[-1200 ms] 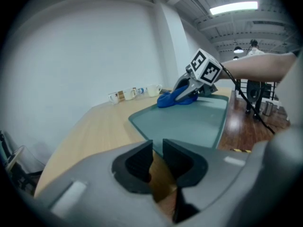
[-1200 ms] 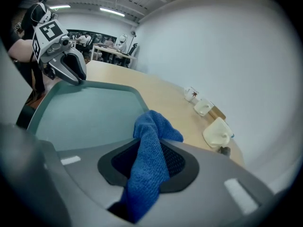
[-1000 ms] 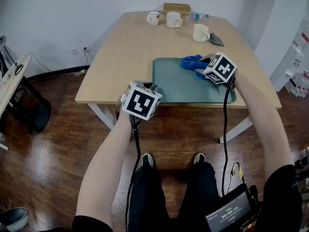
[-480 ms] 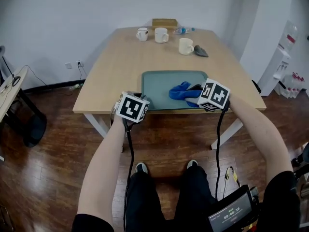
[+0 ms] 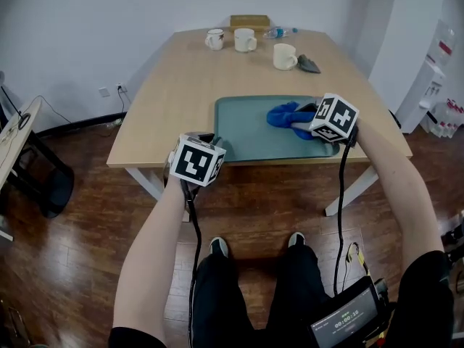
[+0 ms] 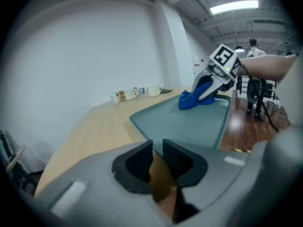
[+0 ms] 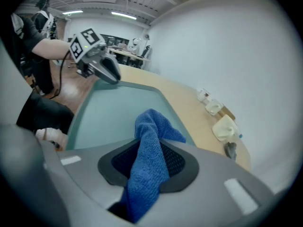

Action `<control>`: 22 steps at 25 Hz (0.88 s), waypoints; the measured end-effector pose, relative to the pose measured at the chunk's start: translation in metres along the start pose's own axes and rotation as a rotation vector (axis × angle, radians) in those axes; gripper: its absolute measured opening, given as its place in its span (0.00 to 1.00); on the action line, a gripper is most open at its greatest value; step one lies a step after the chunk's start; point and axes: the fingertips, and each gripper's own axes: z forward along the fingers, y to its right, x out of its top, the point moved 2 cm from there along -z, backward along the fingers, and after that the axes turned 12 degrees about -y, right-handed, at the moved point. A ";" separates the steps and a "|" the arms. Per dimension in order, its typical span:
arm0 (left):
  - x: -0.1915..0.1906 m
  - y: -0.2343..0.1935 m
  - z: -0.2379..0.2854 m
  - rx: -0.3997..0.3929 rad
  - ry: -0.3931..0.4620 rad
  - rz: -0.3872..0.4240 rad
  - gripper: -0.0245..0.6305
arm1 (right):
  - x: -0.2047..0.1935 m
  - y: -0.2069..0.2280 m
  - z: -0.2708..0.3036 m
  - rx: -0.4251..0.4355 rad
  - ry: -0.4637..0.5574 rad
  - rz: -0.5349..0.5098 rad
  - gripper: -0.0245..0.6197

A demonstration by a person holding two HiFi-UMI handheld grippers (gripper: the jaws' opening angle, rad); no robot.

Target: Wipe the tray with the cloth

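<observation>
Two units are showing: the right hand-held gripper (image 5: pixel 299 125) is clenching the blue terry cloth (image 5: pixel 284 114) against the green rectangular plastic tray (image 5: pixel 246 133) beneath it. The tray's long axis is running leftward toward the left hand-held gripper (image 5: pixel 209 138), which is resting nearly closed and empty.

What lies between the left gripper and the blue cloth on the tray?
Only bare tray: nothing sits on the stretch from the left gripper to the cloth. The left gripper view shows it best, and the head view agrees.
</observation>
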 end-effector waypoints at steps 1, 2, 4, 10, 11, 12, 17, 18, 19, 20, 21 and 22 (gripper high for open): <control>-0.001 0.000 -0.001 -0.002 0.000 -0.001 0.14 | -0.002 0.016 0.006 -0.038 -0.011 0.032 0.20; -0.001 0.000 -0.002 -0.004 -0.001 0.000 0.14 | -0.004 0.031 0.010 -0.078 -0.027 0.061 0.20; 0.001 0.002 -0.004 -0.005 -0.001 0.003 0.14 | -0.009 0.057 0.017 -0.150 -0.069 0.101 0.20; 0.002 0.001 -0.002 -0.002 -0.005 0.000 0.14 | -0.010 0.072 0.022 -0.188 -0.124 0.120 0.20; 0.001 0.000 -0.001 0.000 -0.006 -0.002 0.14 | -0.008 0.065 0.020 -0.181 -0.117 0.106 0.20; -0.001 -0.001 0.000 0.002 -0.008 -0.004 0.14 | -0.007 0.057 0.018 -0.170 -0.111 0.093 0.20; -0.001 -0.002 0.005 0.007 -0.006 -0.001 0.14 | -0.011 0.007 -0.005 -0.105 -0.082 0.030 0.20; -0.001 -0.001 0.005 0.011 -0.006 0.001 0.14 | -0.013 -0.004 -0.011 -0.093 -0.077 0.013 0.20; -0.001 -0.001 0.005 0.014 -0.006 0.003 0.14 | -0.015 -0.016 -0.016 -0.080 -0.073 -0.005 0.20; -0.001 0.001 0.007 0.009 -0.007 0.005 0.14 | -0.017 -0.027 -0.021 -0.066 -0.068 -0.022 0.20; -0.002 0.002 0.010 -0.001 -0.009 0.006 0.14 | -0.018 -0.037 -0.026 -0.051 -0.062 -0.037 0.20; -0.003 0.003 0.012 -0.009 -0.009 0.007 0.14 | -0.019 -0.046 -0.030 -0.037 -0.055 -0.052 0.20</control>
